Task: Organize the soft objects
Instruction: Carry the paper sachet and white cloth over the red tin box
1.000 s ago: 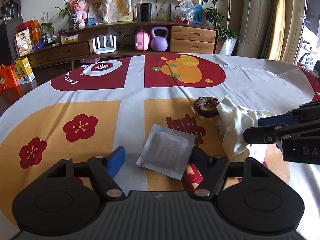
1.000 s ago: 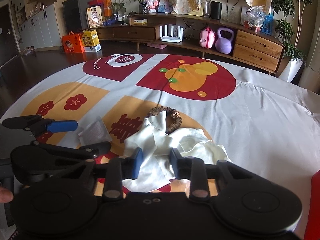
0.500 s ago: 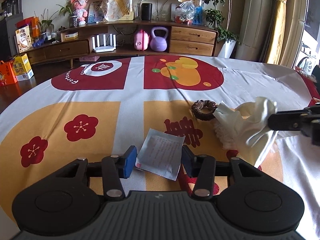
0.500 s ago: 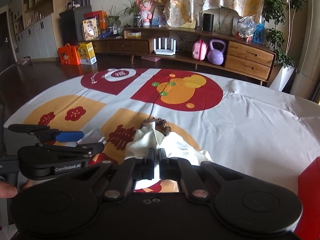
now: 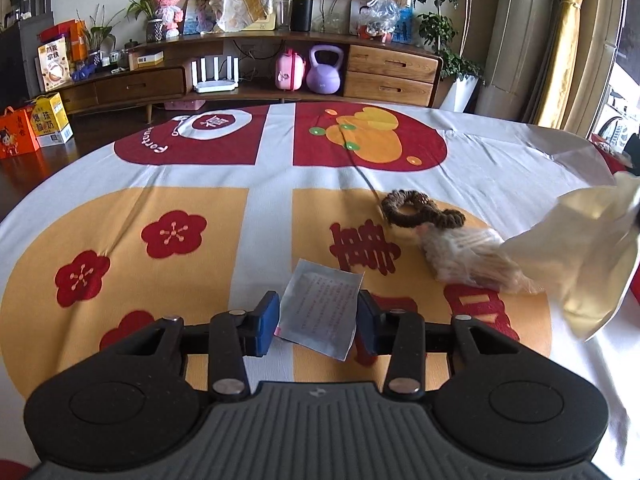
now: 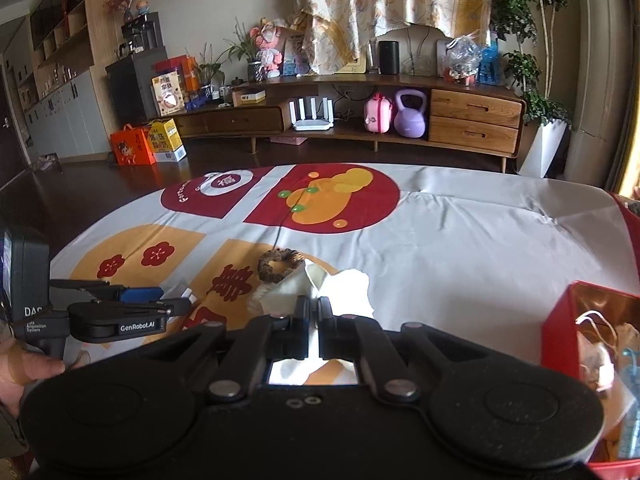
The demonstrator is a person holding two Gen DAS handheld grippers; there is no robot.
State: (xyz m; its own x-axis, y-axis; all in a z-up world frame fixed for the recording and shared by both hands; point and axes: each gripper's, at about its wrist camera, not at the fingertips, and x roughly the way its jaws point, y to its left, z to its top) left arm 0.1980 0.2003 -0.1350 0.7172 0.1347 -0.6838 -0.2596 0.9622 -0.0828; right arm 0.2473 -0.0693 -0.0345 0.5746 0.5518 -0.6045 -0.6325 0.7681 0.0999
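My right gripper [image 6: 314,312] is shut on a cream cloth [image 6: 348,288] and holds it lifted above the table; the cloth hangs at the right of the left wrist view [image 5: 584,248]. My left gripper [image 5: 316,320] is open, its fingers on either side of a flat silver-white sachet [image 5: 320,312] lying on the tablecloth. A brown hair scrunchie [image 5: 416,210] and a bagged whitish fluffy item [image 5: 468,256] lie on the table beside the cloth. The left gripper also shows in the right wrist view [image 6: 160,298].
A red box [image 6: 560,320] holding several soft items stands at the table's right edge. The patterned tablecloth [image 5: 200,208] covers a round table. A wooden sideboard [image 5: 280,72] with clutter runs along the far wall.
My right gripper shut on the cream cloth and lifted it up and to the right, uncovering the bagged fluffy item. My left gripper narrowed around the sachet.
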